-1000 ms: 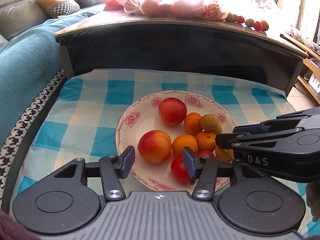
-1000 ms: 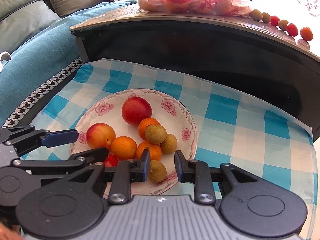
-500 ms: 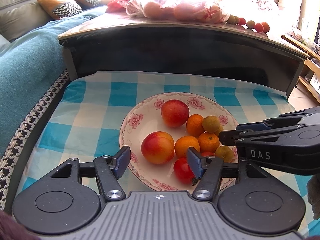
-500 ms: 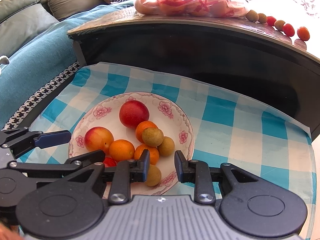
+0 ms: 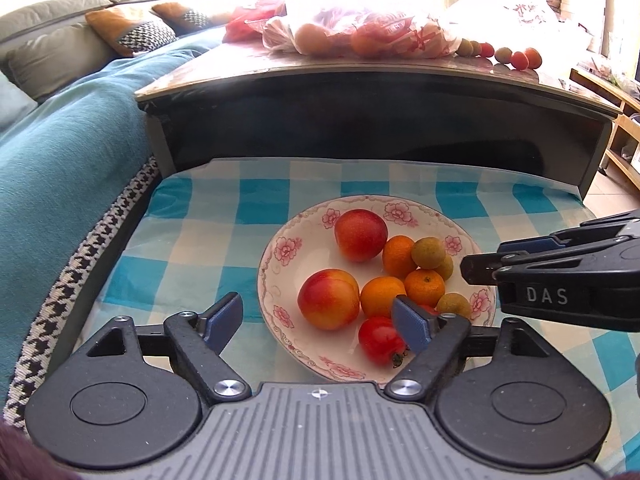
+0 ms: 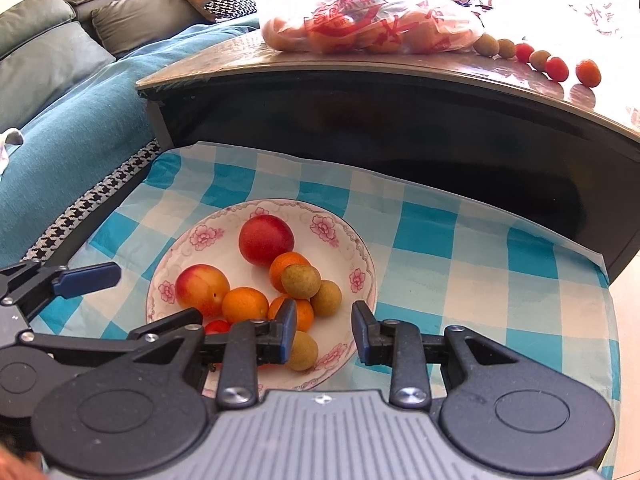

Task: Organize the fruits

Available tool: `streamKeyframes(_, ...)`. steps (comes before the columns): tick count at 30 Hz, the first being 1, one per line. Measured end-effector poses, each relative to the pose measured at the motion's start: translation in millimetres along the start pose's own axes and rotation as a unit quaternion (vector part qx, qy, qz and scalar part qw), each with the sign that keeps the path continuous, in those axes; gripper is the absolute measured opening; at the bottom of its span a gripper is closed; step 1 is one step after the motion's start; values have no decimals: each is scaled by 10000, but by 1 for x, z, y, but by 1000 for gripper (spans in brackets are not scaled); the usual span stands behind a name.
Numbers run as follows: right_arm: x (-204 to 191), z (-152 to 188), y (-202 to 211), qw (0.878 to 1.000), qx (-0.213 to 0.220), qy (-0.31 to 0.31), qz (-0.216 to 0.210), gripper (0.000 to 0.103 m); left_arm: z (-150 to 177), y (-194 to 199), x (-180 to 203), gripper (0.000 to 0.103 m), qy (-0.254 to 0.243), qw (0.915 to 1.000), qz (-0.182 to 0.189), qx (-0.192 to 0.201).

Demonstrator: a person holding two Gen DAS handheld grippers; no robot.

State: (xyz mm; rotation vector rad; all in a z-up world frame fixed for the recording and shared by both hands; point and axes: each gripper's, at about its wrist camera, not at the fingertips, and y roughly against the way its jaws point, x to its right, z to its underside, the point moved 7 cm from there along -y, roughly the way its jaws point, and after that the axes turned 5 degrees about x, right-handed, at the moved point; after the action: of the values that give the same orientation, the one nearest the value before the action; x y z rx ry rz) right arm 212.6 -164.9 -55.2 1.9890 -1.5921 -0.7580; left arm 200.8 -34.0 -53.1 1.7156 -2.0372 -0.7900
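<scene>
On the checked cloth (image 6: 432,240), a flowered plate (image 6: 188,248) is seen with big red fruits, oranges (image 5: 382,296) and small green fruits piled inside. Both jaws of the left gripper (image 5: 318,322) and right gripper (image 6: 324,330) are held open and empty, low by the plate. One small green fruit (image 6: 304,350) should be closed on gently, so nothing is rolled off.

A blue-checked cloth (image 5: 224,248) covers the low desk; a teal-draped sofa (image 5: 60,152) with patterned cushions (image 5: 132,34) stands alongside.
</scene>
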Motion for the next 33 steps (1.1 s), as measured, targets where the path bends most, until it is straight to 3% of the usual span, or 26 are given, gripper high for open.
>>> streamKeyframes(4,2,2,7,10000,18,-25,41,44,2,4,-1,87,-25,9999,-134,10)
streamKeyframes(13,3,10,26,9999,-4,-37,118,45,4,18,0,103,-174,9985,-491,156)
streamKeyframes(18,6,18,35,9998,-49,-100,159,45,7,25,4,103,-302,9978,-566,191)
streamKeyframes(33,7,37,78,9996,-5,-244,172,46,24,44,7,103,-57,9983,-575,-113)
